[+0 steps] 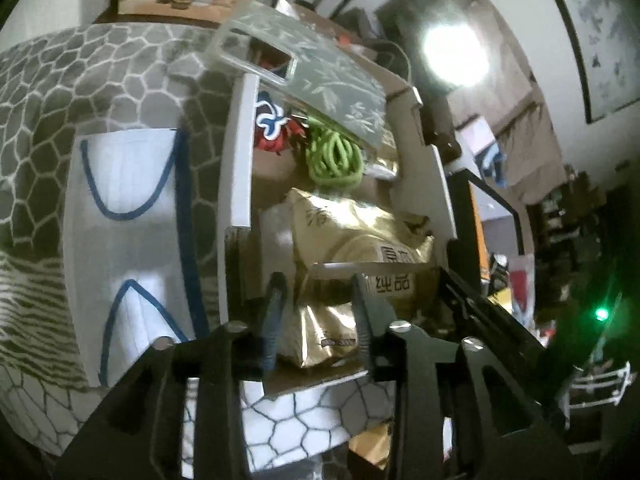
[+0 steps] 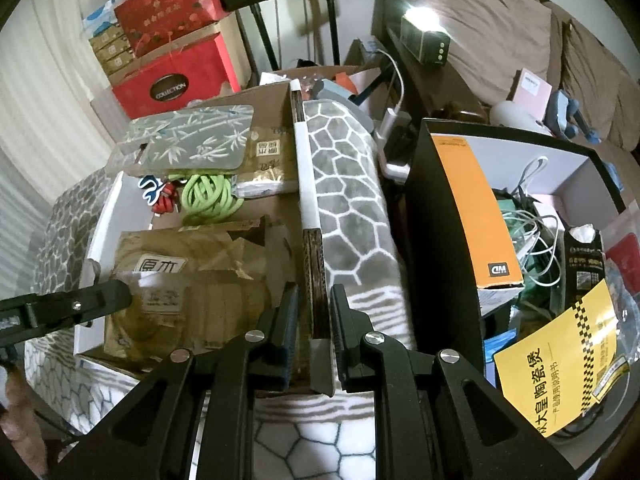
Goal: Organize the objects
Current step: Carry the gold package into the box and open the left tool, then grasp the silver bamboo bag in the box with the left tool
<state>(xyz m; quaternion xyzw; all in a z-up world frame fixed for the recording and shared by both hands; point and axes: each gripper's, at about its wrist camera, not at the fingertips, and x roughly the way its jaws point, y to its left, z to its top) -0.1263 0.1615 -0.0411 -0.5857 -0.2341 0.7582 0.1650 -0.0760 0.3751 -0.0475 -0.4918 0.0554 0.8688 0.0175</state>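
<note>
Two views, same cardboard box (image 2: 120, 200) on a grey cobble-pattern blanket (image 2: 344, 184).

Right wrist view: right gripper (image 2: 314, 320) is clamped narrow on the box's right wall (image 2: 310, 256), one pad on each side of the cardboard edge. The left gripper (image 2: 120, 292) shows only as a black finger coming in from the left over the gold packets (image 2: 188, 280) at the near end of the box; can't tell its gap from here. Further back in the box: green cord (image 2: 208, 196), a red and blue trinket (image 2: 156, 196), and a bamboo-print phone case (image 2: 188, 140) lying across the far end. To the right, apart from the first, stands a black box (image 2: 440, 240) with an orange carton (image 2: 476, 216), white cables (image 2: 532, 224) and a yellow leaflet (image 2: 560, 364). Red cartons (image 2: 172, 76) are stacked behind.

Left wrist view: left gripper (image 1: 318, 320) jaws are partly apart, a gold packet (image 1: 328, 328) sits between the fingers (image 1: 272, 320); whether the pads press on it is unclear. It also shows a white face mask (image 1: 132, 240) with blue loops lying on the blanket beside the box, which the right view doesn't show. The black box is barely visible here.
</note>
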